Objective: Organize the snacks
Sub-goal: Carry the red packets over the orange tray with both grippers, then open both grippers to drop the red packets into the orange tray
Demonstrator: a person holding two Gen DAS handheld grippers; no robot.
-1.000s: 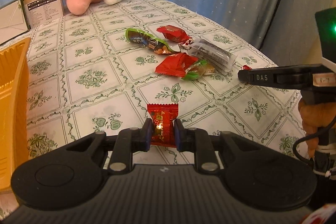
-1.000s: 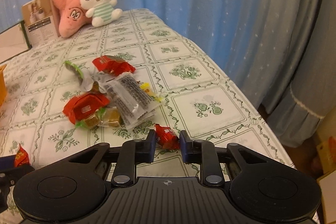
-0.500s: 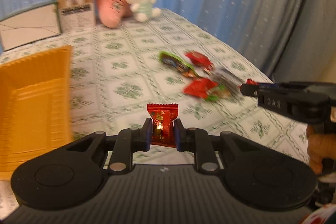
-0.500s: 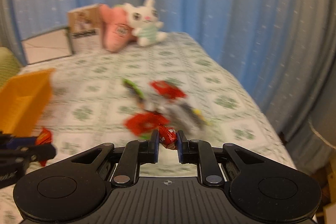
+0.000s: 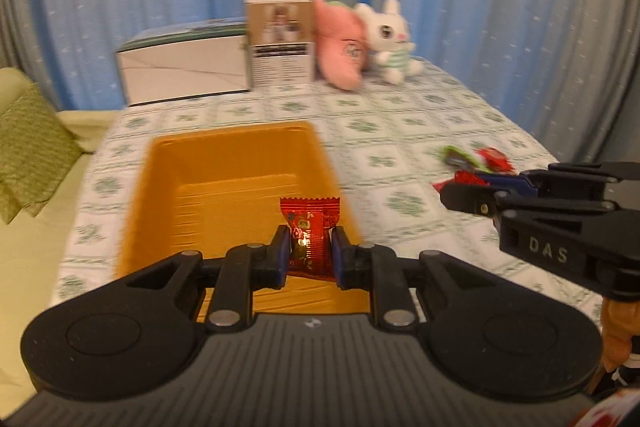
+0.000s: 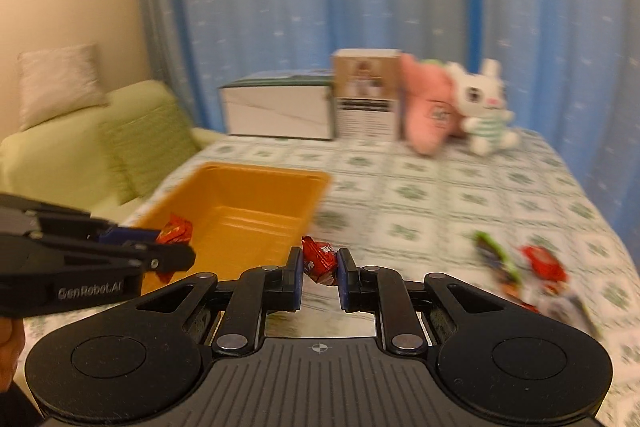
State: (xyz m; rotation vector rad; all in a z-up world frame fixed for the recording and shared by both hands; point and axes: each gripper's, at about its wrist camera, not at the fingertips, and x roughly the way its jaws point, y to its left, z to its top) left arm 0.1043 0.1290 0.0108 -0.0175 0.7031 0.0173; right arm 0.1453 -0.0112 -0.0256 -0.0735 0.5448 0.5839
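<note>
My left gripper [image 5: 308,253] is shut on a red wrapped candy [image 5: 310,233], held above the near end of the orange bin [image 5: 224,167]. My right gripper [image 6: 319,273] is shut on a smaller red candy [image 6: 318,259], just off the bin's [image 6: 256,195] near right corner. Each gripper shows in the other's view: the right one [image 5: 456,193] on the right with its candy, the left one [image 6: 176,251] on the left over the bin with its candy [image 6: 175,230]. The other snacks [image 5: 476,163] lie in a pile on the tablecloth, blurred [image 6: 516,267].
A white box [image 5: 184,71], a brown carton [image 5: 280,43], a pink plush [image 5: 340,51] and a white bunny plush [image 5: 390,39] stand at the table's far end. A green sofa with cushions [image 5: 28,155] is left of the table. Blue curtains hang behind.
Both grippers rose and swung left from the snack pile to the orange bin, each carrying its candy. The right gripper closed fully on its small candy.
</note>
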